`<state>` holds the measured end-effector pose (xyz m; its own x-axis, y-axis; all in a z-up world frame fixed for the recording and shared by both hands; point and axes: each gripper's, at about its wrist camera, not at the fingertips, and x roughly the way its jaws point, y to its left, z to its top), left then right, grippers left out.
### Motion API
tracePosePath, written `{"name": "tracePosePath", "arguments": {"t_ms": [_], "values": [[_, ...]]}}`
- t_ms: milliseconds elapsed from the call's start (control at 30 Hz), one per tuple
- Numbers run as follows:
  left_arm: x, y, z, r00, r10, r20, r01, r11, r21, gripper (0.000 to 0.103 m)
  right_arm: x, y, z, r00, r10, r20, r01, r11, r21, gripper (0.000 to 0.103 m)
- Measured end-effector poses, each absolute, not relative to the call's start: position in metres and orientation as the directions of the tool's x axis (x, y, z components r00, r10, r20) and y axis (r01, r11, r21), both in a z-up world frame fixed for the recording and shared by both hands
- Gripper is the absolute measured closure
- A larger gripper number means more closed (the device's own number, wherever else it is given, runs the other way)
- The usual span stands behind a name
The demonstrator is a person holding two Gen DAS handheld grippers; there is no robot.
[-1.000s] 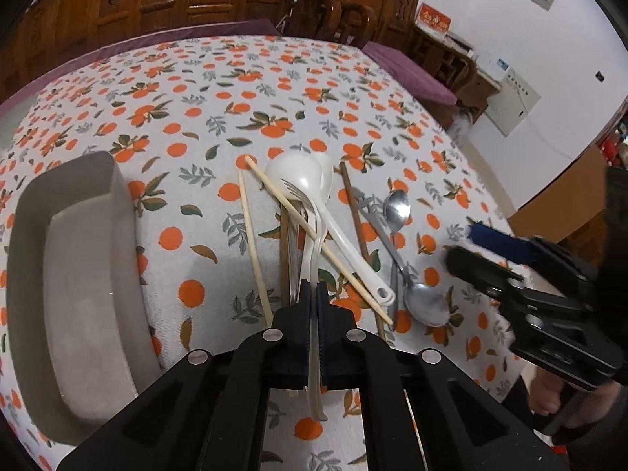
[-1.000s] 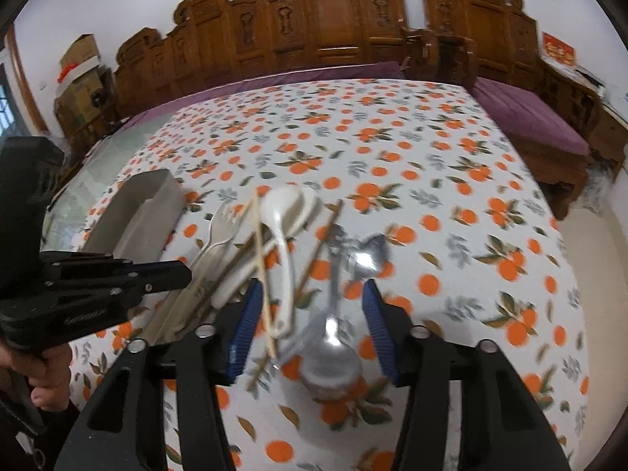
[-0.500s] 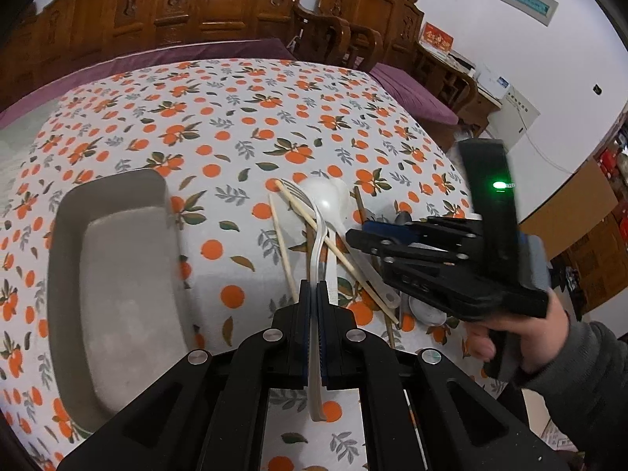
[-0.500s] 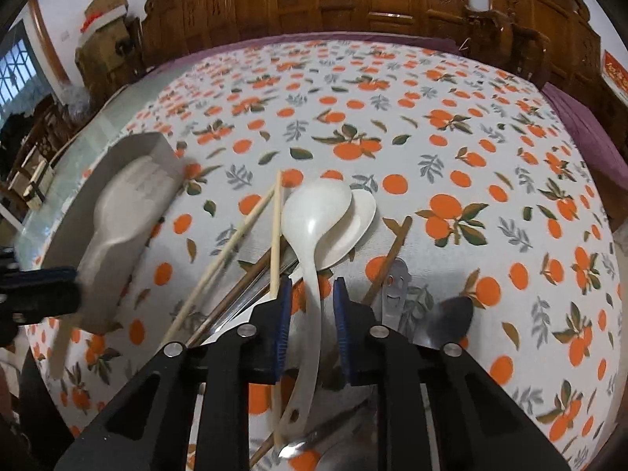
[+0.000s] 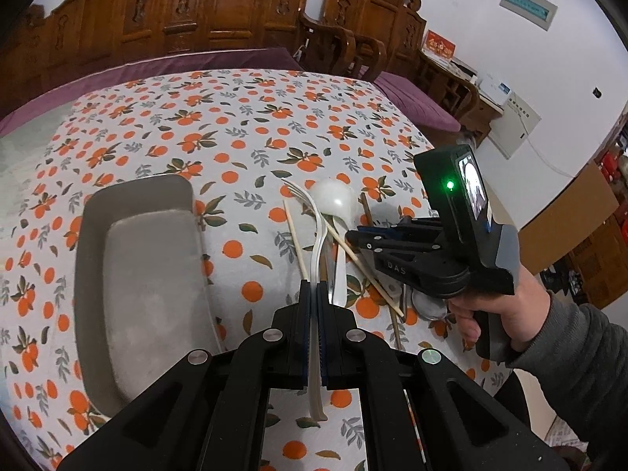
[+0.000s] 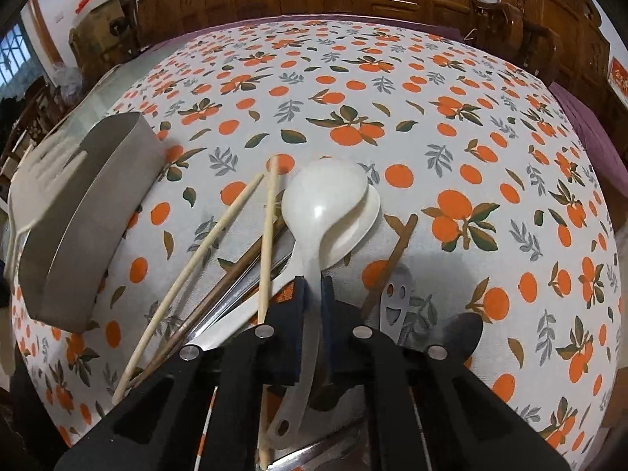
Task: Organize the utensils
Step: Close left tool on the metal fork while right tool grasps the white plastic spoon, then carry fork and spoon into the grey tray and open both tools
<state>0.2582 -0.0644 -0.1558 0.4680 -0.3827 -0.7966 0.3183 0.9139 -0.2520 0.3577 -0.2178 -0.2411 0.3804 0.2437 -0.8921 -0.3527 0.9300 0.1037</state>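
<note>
My left gripper (image 5: pixel 313 284) is shut on the handle of a white plastic fork (image 5: pixel 316 235), held above the cloth just right of the grey tray (image 5: pixel 137 274). In the right wrist view the fork (image 6: pixel 43 180) shows blurred over the tray (image 6: pixel 78 227). My right gripper (image 6: pixel 312 280) is down on the utensil pile. Its jaws are closing on the handle of a white spoon (image 6: pixel 325 200), with the blue pads against both sides. A second white spoon (image 6: pixel 367 216) lies under it. From the left wrist view the right gripper (image 5: pixel 351 235) sits low over the pile.
Two pale chopsticks (image 6: pixel 204 243) and dark ones (image 6: pixel 396 251) cross the pile, with metal spoons (image 6: pixel 459 333) at its right. An orange-print cloth (image 6: pixel 392 98) covers the table. Carved wooden chairs (image 5: pixel 235 11) stand behind. A person's hand (image 5: pixel 506 314) holds the right gripper.
The left gripper has lifted the fork off the pile and drawn it up toward the tray. The right gripper came in over the pile, sank, and narrowed its jaws around the white spoon's handle.
</note>
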Motion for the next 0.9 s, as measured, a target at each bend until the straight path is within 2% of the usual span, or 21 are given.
{"name": "tracePosePath", "arguments": {"t_ms": [200, 900], "values": [[0.257, -0.054, -0.148, 0.486, -0.375, -0.790, 0.307, 0.919, -0.248, 0.101, 0.347, -0.217, -0.223, 0.416, 0.269, -0.869, -0.351, 0.929, 0.119, 0.099], [0.259, 0.001, -0.142, 0.535, -0.309, -0.786, 0.229, 0.949, -0.218, 0.101, 0.299, -0.199, -0.161, 0.469, 0.365, -0.804, -0.397, 0.900, 0.177, 0.099]]}}
